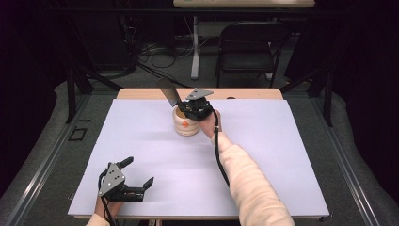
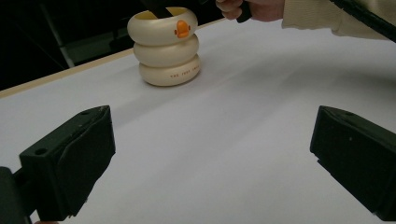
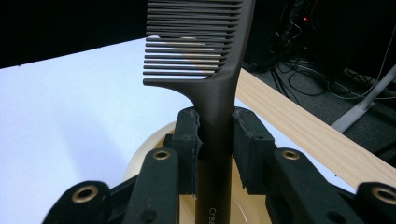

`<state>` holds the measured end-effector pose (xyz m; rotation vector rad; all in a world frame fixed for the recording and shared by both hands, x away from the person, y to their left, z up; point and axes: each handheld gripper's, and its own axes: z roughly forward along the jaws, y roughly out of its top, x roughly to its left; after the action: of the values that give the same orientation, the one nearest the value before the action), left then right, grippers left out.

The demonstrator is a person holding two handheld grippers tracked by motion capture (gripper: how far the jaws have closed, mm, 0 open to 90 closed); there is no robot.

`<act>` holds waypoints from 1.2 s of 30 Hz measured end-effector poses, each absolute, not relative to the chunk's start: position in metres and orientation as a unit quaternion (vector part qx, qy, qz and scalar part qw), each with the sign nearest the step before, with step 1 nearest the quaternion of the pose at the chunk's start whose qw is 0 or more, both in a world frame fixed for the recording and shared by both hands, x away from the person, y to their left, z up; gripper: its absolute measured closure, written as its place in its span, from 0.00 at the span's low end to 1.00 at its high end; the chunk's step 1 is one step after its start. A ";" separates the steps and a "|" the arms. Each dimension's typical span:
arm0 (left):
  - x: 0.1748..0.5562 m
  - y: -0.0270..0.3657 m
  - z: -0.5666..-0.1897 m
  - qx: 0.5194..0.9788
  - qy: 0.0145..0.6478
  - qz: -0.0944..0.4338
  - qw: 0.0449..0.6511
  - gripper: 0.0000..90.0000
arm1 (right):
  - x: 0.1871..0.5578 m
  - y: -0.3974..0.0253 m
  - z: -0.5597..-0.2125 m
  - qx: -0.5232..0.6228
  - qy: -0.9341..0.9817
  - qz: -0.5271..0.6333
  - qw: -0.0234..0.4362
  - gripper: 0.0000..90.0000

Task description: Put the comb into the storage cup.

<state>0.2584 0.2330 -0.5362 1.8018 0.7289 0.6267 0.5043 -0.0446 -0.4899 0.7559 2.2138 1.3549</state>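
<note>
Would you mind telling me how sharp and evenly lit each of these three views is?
High view: the table is evenly lit, surroundings nearly black, mildly soft. Left gripper view: the cream holder is fairly sharp, while the near left claw is blurred. Right gripper view: the comb held by the right claw is sharp, with the background cables dim and soft.

A dark brown comb (image 3: 212,70) sits clamped in the black right claw (image 3: 215,135); under it is a cream holder (image 2: 164,49) with an orange beak (image 2: 182,29), on a white sheet (image 1: 141,141).
</note>
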 end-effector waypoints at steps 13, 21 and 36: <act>0.258 0.233 -0.536 0.752 0.305 0.262 0.522 0.00 | 0.506 -0.044 -0.493 0.279 0.807 0.477 0.209 0.80; 0.258 0.233 -0.536 0.753 0.304 0.263 0.522 0.00 | 0.505 -0.042 -0.494 0.278 0.812 0.470 0.207 0.75; 0.258 0.233 -0.536 0.753 0.304 0.263 0.520 0.00 | 0.496 -0.057 -0.473 0.288 0.811 0.478 0.175 0.34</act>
<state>0.2581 0.2326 -0.5359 1.8060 0.7282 0.6311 0.4962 -0.0573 -0.4732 0.8169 2.2968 1.3556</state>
